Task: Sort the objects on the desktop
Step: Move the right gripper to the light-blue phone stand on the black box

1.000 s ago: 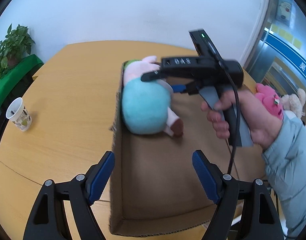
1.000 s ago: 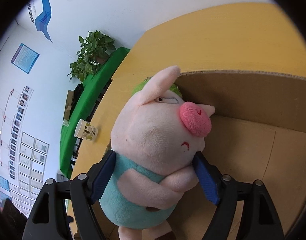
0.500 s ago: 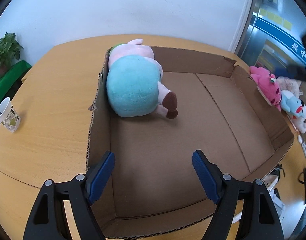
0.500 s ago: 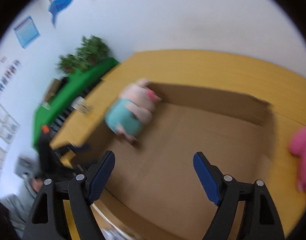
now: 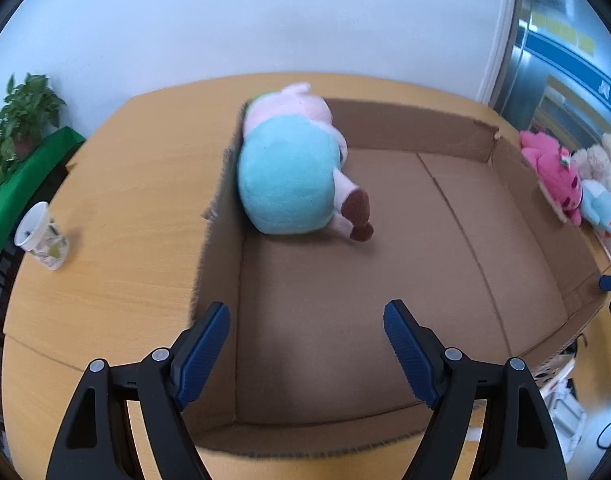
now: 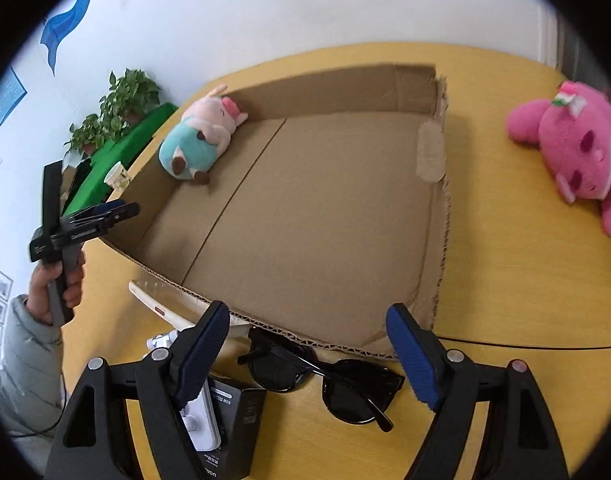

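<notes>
A plush pig in a teal outfit (image 5: 289, 168) (image 6: 197, 140) lies in the far left corner of a shallow cardboard box (image 5: 457, 136) (image 6: 329, 216) on the wooden table. My left gripper (image 5: 305, 340) hangs open over the box's near left corner, nothing between its blue pads. My right gripper (image 6: 307, 344) is open and empty above the box's near edge, over black sunglasses (image 6: 325, 380). A pink plush (image 6: 573, 148) (image 5: 553, 168) lies on the table right of the box. The left gripper (image 6: 123, 210) also shows in the right wrist view, held by a hand (image 6: 51, 288).
A paper cup (image 5: 41, 236) stands left of the box. More plush toys (image 5: 601, 196) lie beyond the pink one. A black carton (image 6: 229, 420), a white device (image 6: 199, 416) and a beige flat case (image 6: 161, 304) lie by the sunglasses. Potted plants (image 6: 121, 108) sit on a green shelf.
The right gripper let go of the plush pig and pulled back across the box to its near edge; the pig now lies in the corner. The left gripper barely shifted.
</notes>
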